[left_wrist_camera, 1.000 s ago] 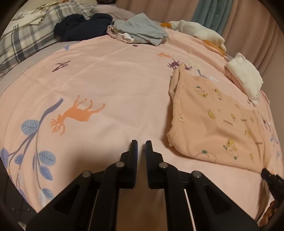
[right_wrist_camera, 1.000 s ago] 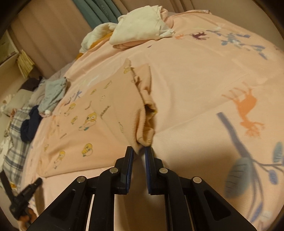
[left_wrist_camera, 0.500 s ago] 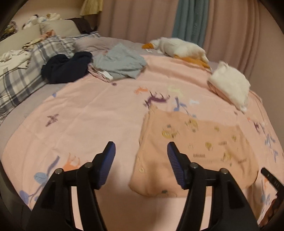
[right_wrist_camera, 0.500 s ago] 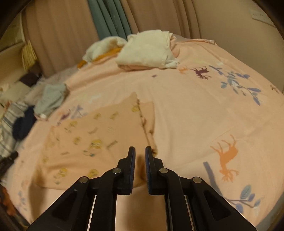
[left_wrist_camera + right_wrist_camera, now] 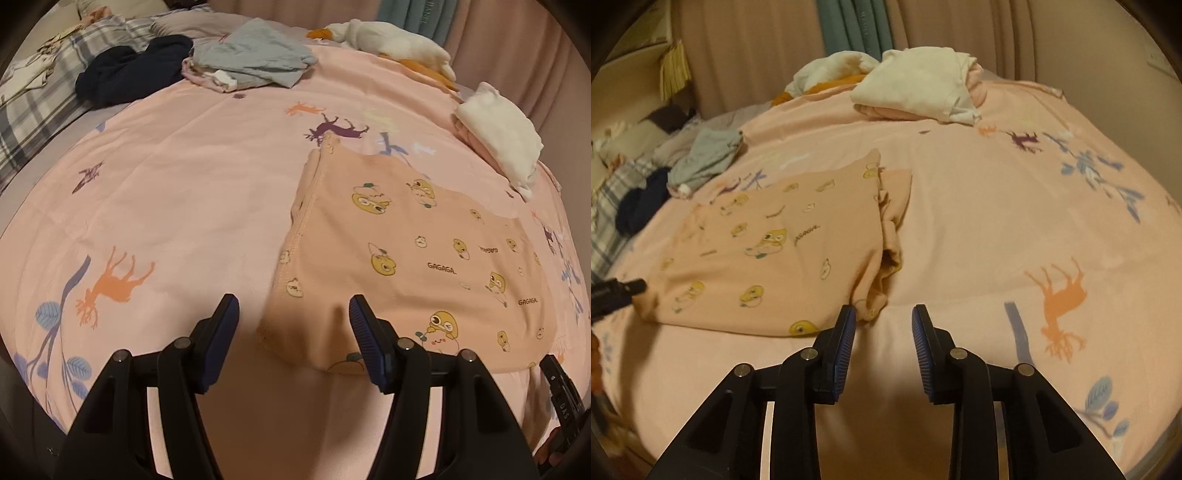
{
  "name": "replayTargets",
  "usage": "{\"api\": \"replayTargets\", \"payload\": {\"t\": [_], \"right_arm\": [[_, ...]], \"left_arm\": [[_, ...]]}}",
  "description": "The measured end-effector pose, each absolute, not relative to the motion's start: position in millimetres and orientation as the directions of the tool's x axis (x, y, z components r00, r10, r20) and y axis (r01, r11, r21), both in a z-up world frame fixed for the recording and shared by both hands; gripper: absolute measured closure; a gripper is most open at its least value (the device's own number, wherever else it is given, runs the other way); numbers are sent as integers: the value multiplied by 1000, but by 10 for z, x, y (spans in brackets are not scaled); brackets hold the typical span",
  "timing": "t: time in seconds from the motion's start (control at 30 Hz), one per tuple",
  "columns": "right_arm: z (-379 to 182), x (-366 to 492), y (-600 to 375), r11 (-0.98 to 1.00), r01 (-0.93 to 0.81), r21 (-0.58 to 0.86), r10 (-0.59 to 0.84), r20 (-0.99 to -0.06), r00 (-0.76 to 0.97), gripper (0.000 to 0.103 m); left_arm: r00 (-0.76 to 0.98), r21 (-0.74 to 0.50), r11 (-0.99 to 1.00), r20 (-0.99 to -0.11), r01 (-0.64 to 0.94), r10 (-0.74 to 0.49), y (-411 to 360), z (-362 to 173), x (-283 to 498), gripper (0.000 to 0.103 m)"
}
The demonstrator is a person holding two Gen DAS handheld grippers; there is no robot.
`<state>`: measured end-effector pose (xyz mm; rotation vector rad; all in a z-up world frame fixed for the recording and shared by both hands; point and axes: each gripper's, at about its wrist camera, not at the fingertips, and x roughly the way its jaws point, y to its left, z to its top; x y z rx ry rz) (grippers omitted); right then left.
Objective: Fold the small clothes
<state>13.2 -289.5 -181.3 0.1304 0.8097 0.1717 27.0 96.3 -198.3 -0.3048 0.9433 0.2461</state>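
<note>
Peach printed garment [image 5: 413,258] near the bed's [image 5: 184,192] front edge is soft, light, floppy; pinch near corners; left claw [image 5: 293,314] open, right claw [image 5: 883,325] just opening, empty.

One peach printed garment [image 5: 413,266], one grey garment [image 5: 255,59], one navy garment [image 5: 129,70], two tongs [image 5: 291,325] [image 5: 882,332].

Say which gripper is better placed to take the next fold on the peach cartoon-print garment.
Probably the left gripper: its open jaws straddle the near corner of the peach cartoon-print garment. The right gripper has just been opening, with nothing between its jaws, beside the bunched edge.
</note>
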Motion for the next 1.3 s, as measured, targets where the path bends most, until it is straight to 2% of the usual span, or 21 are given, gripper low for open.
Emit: {"api": "replayTargets", "payload": {"t": [0.13, 0.17, 0.2, 0.23, 0.33, 0.47, 0.53, 0.6, 0.8, 0.93, 1.0, 1.17, 1.3], "right_arm": [[-1879, 243, -2861, 965, -148, 216, 259, -715, 649, 72], [-1898, 266, -2838, 964, -161, 210, 264, -716, 646, 74], [-1912, 281, -2828, 964, -164, 210, 266, -716, 645, 85], [-1915, 290, -2829, 961, -169, 220, 277, -711, 646, 91], [-1865, 261, -2947, 954, -154, 256, 292, -689, 663, 95], [-1798, 253, -3034, 981, -129, 144, 193, -715, 672, 102], [-1839, 257, -3045, 984, -129, 122, 177, -736, 654, 102], [-1956, 266, -3039, 995, -89, 52, 97, -769, 632, 102], [-1814, 242, -3203, 982, -21, 189, 160, -766, 622, 102], [-1554, 246, -3059, 958, -106, 266, 265, -683, 681, 102], [-1543, 289, -2936, 947, -144, 289, 306, -663, 683, 102], [-1983, 548, -2773, 946, -81, 315, 304, -765, 567, 102], [-2007, 408, -2858, 932, -86, 353, 333, -734, 592, 103]], "left_arm": [[549, -136, 936, -833, -325, 70, 930, -2024, 273, 41], [544, -126, 936, -835, -329, 79, 930, -2035, 278, 41], [540, -121, 935, -838, -332, 83, 930, -2043, 278, 41], [536, -124, 935, -840, -332, 79, 938, -2051, 277, 41], [527, -131, 933, -847, -334, 69, 970, -2076, 276, 41], [500, -114, 926, -862, -360, 89, 1028, -2136, 275, 41], [491, -123, 923, -868, -365, 78, 1045, -2152, 280, 41], [493, -132, 923, -868, -361, 69, 1040, -2138, 270, 41], [500, -94, 931, -860, -354, 103, 1035, -2110, 240, 41], [520, -102, 932, -848, -347, 100, 1088, -2112, 244, 40], [534, -90, 930, -836, -357, 125, 1112, -2106, 259, 36], [507, -30, 935, -846, -352, 163, 1112, -2222, 315, 34], [515, -6, 943, -839, -332, 176, 1109, -2257, 285, 32]]}}
